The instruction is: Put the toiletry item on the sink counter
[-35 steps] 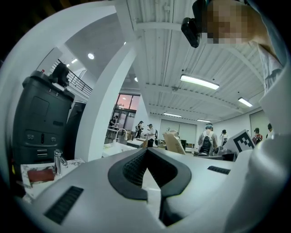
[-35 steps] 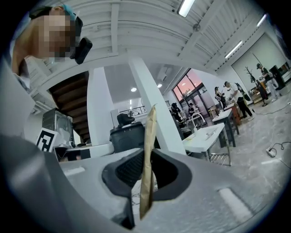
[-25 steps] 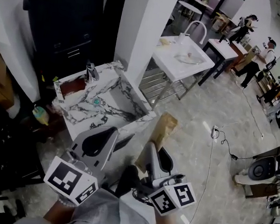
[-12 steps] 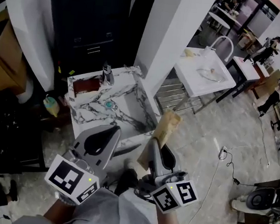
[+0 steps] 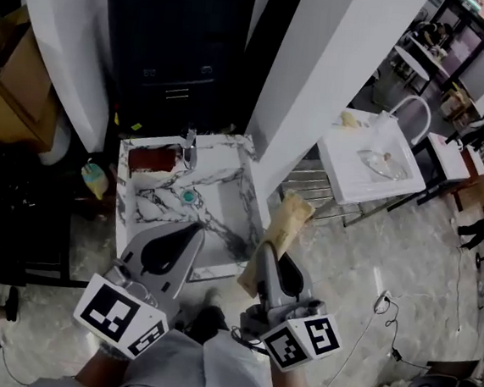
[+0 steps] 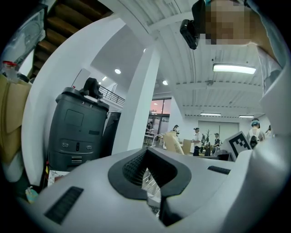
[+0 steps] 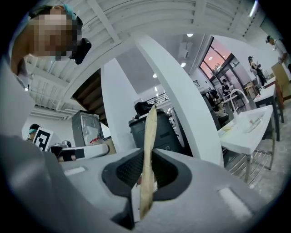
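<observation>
My right gripper [image 5: 265, 252] is shut on a flat tan toiletry packet [image 5: 279, 228], which sticks up and forward out of the jaws. In the right gripper view the packet [image 7: 149, 145] stands edge-on between the dark pads [image 7: 129, 170]. The left gripper [image 5: 193, 229] is beside it, shut with nothing in it; its pads [image 6: 135, 167] meet in the left gripper view. A marble-patterned sink counter [image 5: 234, 149] with a basin, a faucet [image 5: 189, 146] and a teal drain [image 5: 189, 196] lies just ahead of both grippers, below them.
A brown slab [image 5: 152, 159] lies on the counter's back left corner. Behind stand a black cabinet [image 5: 179, 46] and a white pillar [image 5: 325, 86]. A white sink on a metal frame [image 5: 366, 165] is at right, cardboard boxes [image 5: 9, 94] at left. People stand far off at right.
The head view has swung so that the marble counter now lies straighter ahead and upright in the picture. Both grippers keep their places, the packet still held.
</observation>
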Demonstrator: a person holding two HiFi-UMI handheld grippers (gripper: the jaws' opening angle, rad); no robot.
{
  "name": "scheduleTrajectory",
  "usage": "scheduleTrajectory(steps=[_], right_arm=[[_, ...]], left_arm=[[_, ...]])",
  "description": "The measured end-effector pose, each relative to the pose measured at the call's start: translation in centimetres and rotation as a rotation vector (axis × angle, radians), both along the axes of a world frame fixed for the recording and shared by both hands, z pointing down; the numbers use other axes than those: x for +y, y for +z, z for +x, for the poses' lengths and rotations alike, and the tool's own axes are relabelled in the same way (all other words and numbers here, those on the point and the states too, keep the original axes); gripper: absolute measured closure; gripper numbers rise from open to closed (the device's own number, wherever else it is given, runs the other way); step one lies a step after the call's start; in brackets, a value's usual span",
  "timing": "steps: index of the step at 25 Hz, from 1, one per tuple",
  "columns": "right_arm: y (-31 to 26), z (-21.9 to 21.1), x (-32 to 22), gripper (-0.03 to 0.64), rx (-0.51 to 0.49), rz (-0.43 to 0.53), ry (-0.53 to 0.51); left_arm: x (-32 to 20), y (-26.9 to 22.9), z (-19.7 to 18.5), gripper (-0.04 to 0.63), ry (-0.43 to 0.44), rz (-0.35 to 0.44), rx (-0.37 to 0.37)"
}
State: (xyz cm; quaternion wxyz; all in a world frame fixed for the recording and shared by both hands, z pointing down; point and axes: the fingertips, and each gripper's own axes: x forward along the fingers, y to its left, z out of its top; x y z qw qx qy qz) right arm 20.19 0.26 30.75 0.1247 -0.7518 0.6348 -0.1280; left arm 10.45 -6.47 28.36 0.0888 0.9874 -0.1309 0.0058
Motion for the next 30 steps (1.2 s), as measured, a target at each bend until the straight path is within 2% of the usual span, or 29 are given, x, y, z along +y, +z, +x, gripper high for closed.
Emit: scheduleTrajectory(steps=[8, 16, 24, 30], right_arm=[[0.6, 4.8, -3.6, 0.574, -0.014, -0.02, -0.142], [2.3, 7.8, -6.8, 0.574, 0.007, -0.058, -0.29], [3.7, 9.0, -8.5, 0.574, 0.01, -0.085, -0.385], [4.8, 8.7, -9.2, 0.574, 0.031, -0.12, -0.452]], left_arm=[[-1.9, -0.4, 3.5, 0.591, -0.133, 0.002, -0.012], [-2.9, 0.2, 5.0, 0.591, -0.279, -0.01, -0.022], [-3.1, 0.6, 5.1, 0.591, -0.392, -0.015, -0.032], [-2.9, 0.5, 4.6, 0.591, -0.434, -0.018, -0.046]])
